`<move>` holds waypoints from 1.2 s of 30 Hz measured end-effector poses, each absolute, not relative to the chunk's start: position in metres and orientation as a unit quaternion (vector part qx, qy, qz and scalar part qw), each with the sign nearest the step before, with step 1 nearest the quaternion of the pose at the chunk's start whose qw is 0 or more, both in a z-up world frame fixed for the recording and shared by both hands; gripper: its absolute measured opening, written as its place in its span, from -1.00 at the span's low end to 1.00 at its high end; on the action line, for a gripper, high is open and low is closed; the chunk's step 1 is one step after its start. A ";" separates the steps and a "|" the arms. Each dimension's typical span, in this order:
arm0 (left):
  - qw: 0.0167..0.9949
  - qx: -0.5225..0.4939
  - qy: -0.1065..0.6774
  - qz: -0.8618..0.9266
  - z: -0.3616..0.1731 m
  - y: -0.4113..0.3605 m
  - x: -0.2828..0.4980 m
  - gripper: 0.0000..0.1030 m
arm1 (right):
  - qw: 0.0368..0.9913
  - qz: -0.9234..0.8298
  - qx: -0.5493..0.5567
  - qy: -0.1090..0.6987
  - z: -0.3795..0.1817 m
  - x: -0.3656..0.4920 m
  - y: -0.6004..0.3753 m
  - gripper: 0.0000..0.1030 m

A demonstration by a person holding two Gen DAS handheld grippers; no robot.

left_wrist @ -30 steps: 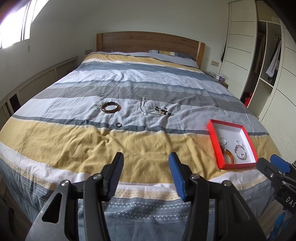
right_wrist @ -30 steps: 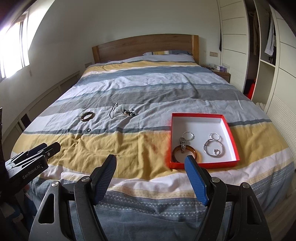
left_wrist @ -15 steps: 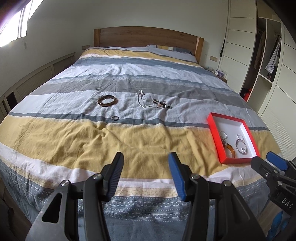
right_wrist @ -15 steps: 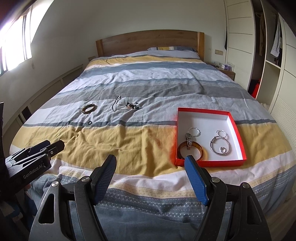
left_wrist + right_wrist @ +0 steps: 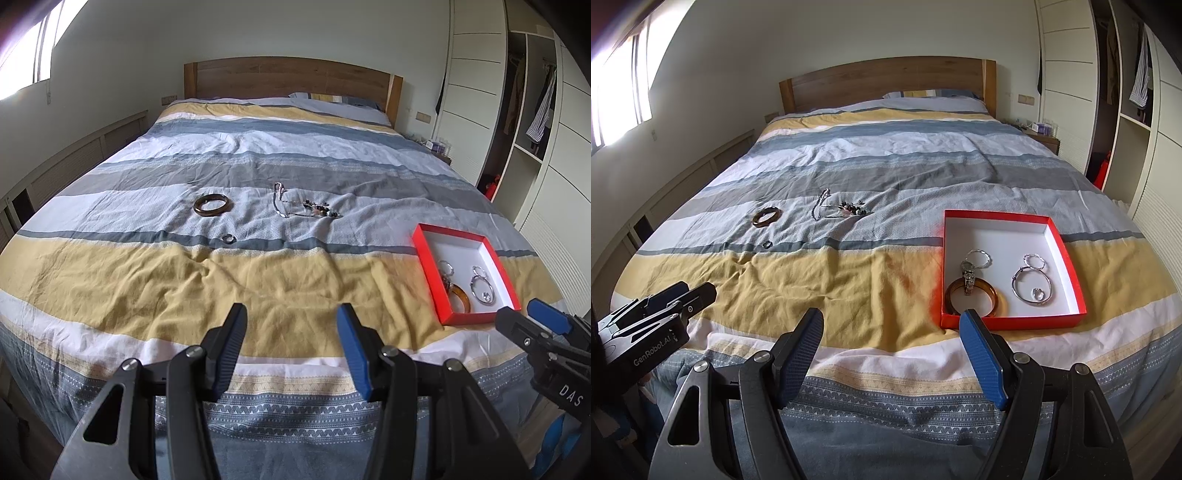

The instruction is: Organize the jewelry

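I am holding both hand-held grippers, left (image 5: 291,317) and right (image 5: 894,325), open and empty; the brown bangle (image 5: 212,204) is lying at eleven o'clock, nearer the left.

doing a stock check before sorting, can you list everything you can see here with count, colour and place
bed: 1, striped yellow, grey, white cover, fills the room
headboard: 1, brown wood, far end
red box: 1, red outside, white inside, right side of the bed
amber bangle in box: 1, near corner
watch: 1, silver, across that bangle
silver hoops: several, in box
brown bangle: 1, loose on the bed
small ring: 1, dark, nearer than it
chain and beads: silver, dark, tangled
wardrobe: white, right wall
left gripper: open, empty
right gripper: open, empty
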State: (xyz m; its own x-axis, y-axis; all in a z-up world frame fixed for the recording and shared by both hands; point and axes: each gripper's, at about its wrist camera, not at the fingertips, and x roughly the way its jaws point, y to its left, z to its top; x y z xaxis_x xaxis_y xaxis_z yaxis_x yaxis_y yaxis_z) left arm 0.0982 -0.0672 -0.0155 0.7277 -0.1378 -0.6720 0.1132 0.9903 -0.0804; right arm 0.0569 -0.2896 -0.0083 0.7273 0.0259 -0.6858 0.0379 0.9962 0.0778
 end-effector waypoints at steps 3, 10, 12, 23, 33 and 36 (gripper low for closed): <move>0.931 -0.017 0.359 -0.064 -0.015 -0.063 0.100 -0.06 | 0.928 -0.002 0.041 0.371 -0.010 0.059 -0.287 0.46; 0.932 -0.015 0.359 -0.057 -0.018 -0.053 0.103 -0.06 | 0.925 0.001 0.034 0.378 -0.015 0.064 -0.285 0.46; 0.931 -0.017 0.360 -0.054 -0.020 -0.050 0.103 -0.06 | 0.925 0.000 0.034 0.378 -0.016 0.065 -0.286 0.46; 0.930 -0.016 0.365 -0.041 -0.026 -0.041 0.101 -0.06 | 0.921 0.005 0.036 0.387 -0.022 0.070 -0.286 0.46; 0.929 -0.012 0.367 -0.041 -0.030 -0.040 0.101 -0.06 | 0.920 0.009 0.037 0.389 -0.024 0.073 -0.283 0.46; 0.928 -0.011 0.370 -0.040 -0.035 -0.039 0.105 -0.06 | 0.919 0.012 0.037 0.392 -0.027 0.078 -0.280 0.46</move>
State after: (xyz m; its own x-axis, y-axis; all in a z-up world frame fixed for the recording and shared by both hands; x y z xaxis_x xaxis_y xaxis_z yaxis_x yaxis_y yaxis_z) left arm 0.1054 -0.0386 -0.0347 0.7227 -0.0816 -0.6863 0.0656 0.9966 -0.0494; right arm 0.0782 -0.2799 -0.0272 0.6924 0.0504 -0.7198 0.0074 0.9970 0.0770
